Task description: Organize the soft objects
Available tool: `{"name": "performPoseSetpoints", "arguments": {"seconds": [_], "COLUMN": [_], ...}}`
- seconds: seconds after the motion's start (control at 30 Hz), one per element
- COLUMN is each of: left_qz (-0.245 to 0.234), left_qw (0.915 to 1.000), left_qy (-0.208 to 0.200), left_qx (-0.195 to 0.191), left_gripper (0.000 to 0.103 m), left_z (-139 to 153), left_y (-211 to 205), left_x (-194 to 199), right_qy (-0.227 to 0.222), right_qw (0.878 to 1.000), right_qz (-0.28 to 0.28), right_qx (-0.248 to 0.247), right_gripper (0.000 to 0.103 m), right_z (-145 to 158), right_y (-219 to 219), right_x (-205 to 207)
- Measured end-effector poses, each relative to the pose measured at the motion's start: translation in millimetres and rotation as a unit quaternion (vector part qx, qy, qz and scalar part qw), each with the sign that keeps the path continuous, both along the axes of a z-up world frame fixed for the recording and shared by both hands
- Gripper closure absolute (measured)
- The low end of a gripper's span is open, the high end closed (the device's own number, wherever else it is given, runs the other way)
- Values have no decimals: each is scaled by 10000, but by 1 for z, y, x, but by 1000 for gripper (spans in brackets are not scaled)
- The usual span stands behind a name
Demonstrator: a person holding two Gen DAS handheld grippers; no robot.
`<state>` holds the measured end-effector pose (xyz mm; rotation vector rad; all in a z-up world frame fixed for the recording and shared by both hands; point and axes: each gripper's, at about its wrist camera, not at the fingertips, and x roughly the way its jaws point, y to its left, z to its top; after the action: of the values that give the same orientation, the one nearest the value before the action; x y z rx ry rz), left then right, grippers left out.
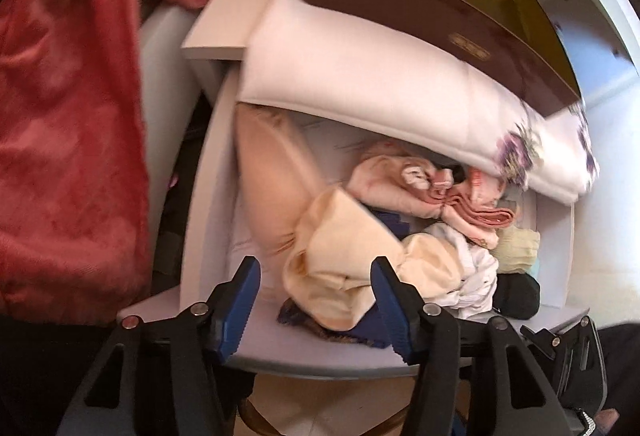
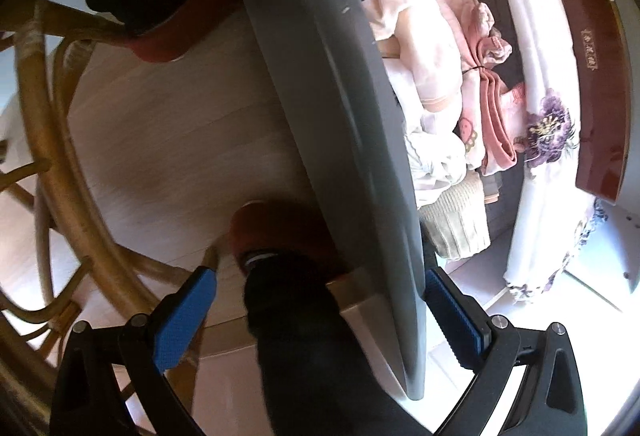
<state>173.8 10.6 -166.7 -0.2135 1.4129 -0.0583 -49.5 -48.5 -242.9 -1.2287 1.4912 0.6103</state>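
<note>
- Red fleece, a person's sleeve point(image 1: 68, 124), is seen filling the nine o'clock side of the left wrist view.
- A grey drawer point(image 1: 208, 204) is seen open below both cameras; its front panel point(image 2: 340, 140) runs from twelve to six o'clock through the right wrist view.
- A white pillow point(image 1: 360, 76) with a purple flower print is seen lying across the drawer's far edge, toward one o'clock, beneath a dark red-brown box point(image 1: 420, 8).
- Soft clothes are piled inside the drawer: a cream garment point(image 1: 344, 264) at centre, a pink folded cloth point(image 1: 480, 212) at three o'clock of it, white fabric point(image 1: 476, 276) beside that, and a dark item point(image 1: 516, 292) at the four o'clock corner.
- The left tongs point(image 1: 316, 300) are held part-open, just above the cream garment; whether the pads press on it cannot be told through the blur.
- The right tongs point(image 2: 320, 300) are spread wide over the drawer front, gripping nothing.
- A rattan chair point(image 2: 52, 140) stands on pale wood floor point(image 2: 180, 140) at nine o'clock.
</note>
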Motion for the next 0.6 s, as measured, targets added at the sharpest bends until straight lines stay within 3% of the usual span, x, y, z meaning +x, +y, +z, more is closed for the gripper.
{"name": "performPoseSetpoints", "arguments": {"seconds": [0.27,0.43,0.6], "left_qz": [-250,-369,-362], "left_qw": [9996,9989,9989], "left_qy": [113,286,297], "left_qx": [120,49,-76], "left_gripper": [46,48,49], "left_z": [-7,-13,-18], "left_y": [-11,-17,-21], "left_x": [23,28,27], "right_qy": [197,187,261], "right_qw": [9998,9998,9986], "right_qz": [22,15,-299], "right_qx": [16,48,347], "right_gripper": [0,0,0], "right_z": [8,11,-6], "right_y": [-3,-22,-33], "right_x": [-12,1,8]}}
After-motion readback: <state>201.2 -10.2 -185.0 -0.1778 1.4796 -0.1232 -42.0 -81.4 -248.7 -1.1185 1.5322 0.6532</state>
